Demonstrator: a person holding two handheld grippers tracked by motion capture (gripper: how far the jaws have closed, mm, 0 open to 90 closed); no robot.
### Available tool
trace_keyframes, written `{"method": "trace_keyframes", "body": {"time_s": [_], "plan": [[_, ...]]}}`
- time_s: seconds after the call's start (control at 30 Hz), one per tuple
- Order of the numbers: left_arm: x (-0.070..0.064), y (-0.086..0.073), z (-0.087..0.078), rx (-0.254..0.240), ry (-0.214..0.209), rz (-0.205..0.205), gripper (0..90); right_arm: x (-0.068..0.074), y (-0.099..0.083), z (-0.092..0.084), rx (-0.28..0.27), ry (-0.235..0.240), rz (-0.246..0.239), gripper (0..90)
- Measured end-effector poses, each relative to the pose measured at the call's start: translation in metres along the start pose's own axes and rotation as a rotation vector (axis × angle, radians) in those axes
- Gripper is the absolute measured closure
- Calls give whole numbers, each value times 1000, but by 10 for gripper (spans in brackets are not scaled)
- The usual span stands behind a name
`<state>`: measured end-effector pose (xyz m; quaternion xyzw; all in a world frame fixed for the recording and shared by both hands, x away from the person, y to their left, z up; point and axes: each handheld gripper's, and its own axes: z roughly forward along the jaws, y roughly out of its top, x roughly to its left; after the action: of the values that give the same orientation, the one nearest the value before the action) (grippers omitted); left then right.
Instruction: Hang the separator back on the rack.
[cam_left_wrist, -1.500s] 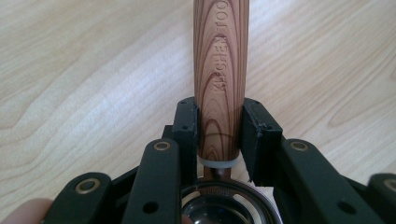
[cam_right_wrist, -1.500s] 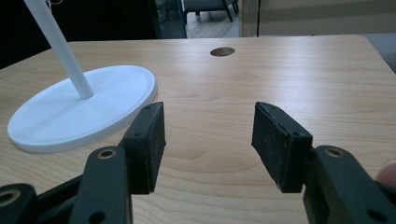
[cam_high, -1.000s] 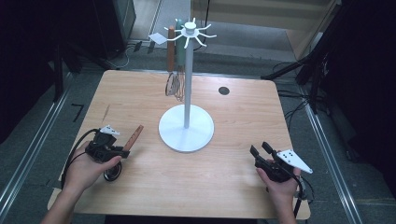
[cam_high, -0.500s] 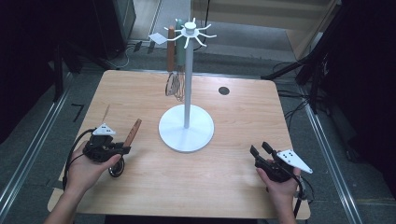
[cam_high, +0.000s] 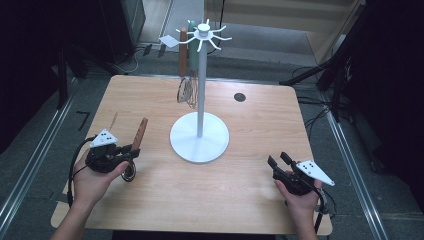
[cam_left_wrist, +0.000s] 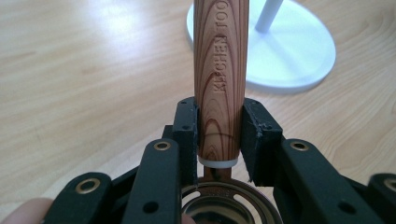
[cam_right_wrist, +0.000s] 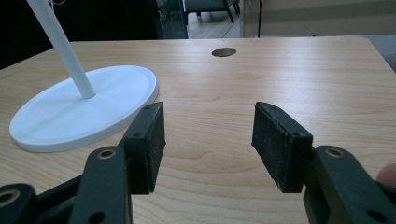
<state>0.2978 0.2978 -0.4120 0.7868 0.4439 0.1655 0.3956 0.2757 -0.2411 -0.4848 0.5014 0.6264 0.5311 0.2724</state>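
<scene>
My left gripper (cam_high: 131, 150) (cam_left_wrist: 219, 135) is shut on the lower end of a wooden-handled kitchen tool (cam_high: 140, 132) (cam_left_wrist: 219, 60) near the table's left front. The handle points away toward the stand, and the tool's round metal head (cam_high: 129, 172) (cam_left_wrist: 219, 205) sits under the jaws by the hand. A white utensil stand (cam_high: 199, 137) (cam_right_wrist: 84, 105) rises at the table's middle, with a whisk (cam_high: 187, 92) and a teal-handled tool (cam_high: 192, 47) hanging from its top hooks. At the front right, my right gripper (cam_high: 278, 161) (cam_right_wrist: 208, 135) is open over bare wood with nothing between its jaws.
The wooden table (cam_high: 250, 125) has a small round hole (cam_high: 240, 97) (cam_right_wrist: 223, 52) at the back right. Dark floor, rails and cables surround the table. Bare wood lies between the stand's base and both grippers.
The left gripper has shifted slightly up and away with the wooden handle in it. The right gripper has stayed where it was.
</scene>
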Motion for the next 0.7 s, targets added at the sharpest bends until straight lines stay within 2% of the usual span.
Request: {"method": "trace_keyframes", "body": {"time_s": [0.4,0.53,0.7], "plan": [[-9,6,-7,-156,19,4,704,0,0,0,-1,0,-3,455],[-11,9,-8,-186,13,2,704,0,0,0,-10,-2,-8,486],[-17,13,-8,-229,9,7,704,0,0,0,-14,3,-7,478]]}}
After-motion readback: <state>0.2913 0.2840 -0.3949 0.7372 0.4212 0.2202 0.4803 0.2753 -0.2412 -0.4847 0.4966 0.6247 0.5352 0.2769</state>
